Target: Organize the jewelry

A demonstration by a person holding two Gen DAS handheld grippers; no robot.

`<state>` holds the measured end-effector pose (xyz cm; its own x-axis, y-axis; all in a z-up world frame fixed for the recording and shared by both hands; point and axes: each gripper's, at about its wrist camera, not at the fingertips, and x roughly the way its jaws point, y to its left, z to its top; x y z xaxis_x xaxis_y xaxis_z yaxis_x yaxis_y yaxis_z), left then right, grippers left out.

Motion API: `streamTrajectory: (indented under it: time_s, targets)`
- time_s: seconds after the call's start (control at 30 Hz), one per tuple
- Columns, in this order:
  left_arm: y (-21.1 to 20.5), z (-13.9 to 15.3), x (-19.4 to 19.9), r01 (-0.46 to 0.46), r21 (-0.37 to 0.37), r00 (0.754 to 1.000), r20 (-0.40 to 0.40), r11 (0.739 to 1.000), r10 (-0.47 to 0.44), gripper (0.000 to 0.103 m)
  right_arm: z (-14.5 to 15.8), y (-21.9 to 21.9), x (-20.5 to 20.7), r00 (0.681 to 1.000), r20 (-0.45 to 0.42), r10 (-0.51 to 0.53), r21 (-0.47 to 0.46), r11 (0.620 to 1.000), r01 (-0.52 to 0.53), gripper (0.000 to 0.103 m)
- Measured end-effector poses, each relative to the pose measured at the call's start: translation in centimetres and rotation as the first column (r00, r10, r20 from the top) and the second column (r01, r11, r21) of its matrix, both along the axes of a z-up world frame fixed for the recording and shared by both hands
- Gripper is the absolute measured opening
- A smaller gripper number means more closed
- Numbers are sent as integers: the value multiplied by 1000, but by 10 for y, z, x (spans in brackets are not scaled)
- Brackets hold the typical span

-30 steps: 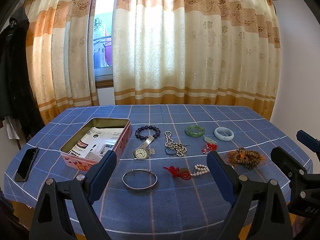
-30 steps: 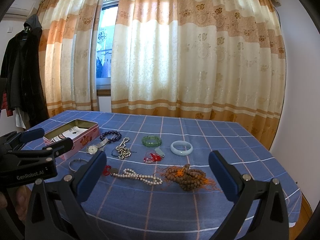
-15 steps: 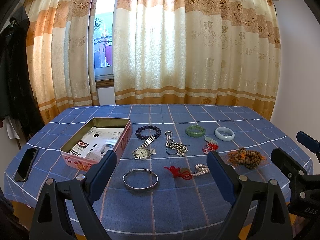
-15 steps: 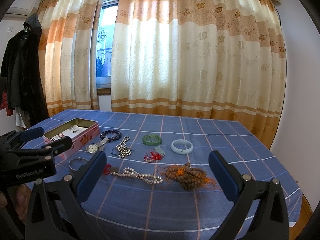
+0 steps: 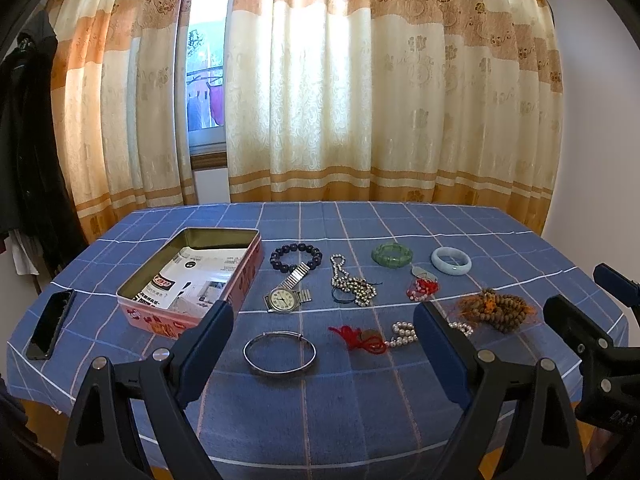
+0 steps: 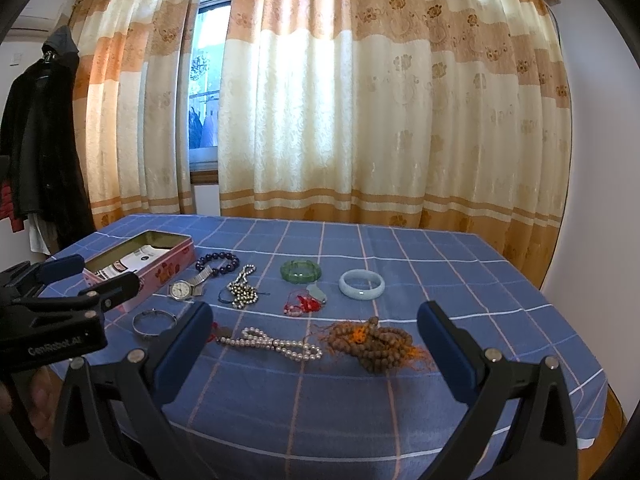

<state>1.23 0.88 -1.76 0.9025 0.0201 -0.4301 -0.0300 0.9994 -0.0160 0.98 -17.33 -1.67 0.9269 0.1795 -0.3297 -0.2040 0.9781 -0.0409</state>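
Left gripper point(image 5: 322, 332), right gripper point(image 6: 316, 330): 2, both spread wide, empty, above near table edge. Silver bangle point(image 5: 279, 353): near tin point(image 5: 160, 276), which sits far-left. Wooden beads point(image 6: 374, 342): near-right. Advice: lower squarely, pinch 1 piece, avoid snagging neighbouring strands.

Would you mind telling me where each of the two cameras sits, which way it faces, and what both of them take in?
Left wrist view: it sits on the left gripper, facing the table's left half, tin box and curtained window; its open fingers show, the right gripper at the right edge.
Right wrist view: it sits on the right gripper, facing the wooden beads and pearl strand; its open fingers show, the left gripper at the left edge.
Shared: the tin box, watch, silver bangle and curtains.
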Motion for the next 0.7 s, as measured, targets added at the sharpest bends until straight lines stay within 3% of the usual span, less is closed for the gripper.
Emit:
streamTrajectory:
  time_s: [0.2,0.5,0.7]
  targets:
    - [2,-18,10,11,-6,999,-32,1000,-11,92,-10,-14,11,1000,-27,-15,0,1000,15,103]
    - [-30,-55,48,119,9,984,-132,993,-117,91,-51,-62,56,978,-173,-115,13,993,119,103]
    - [-57,-68,73,177,44,972,-165,983,-168,91,-65,-78,88,960,-253,-121,17,991,130,92]
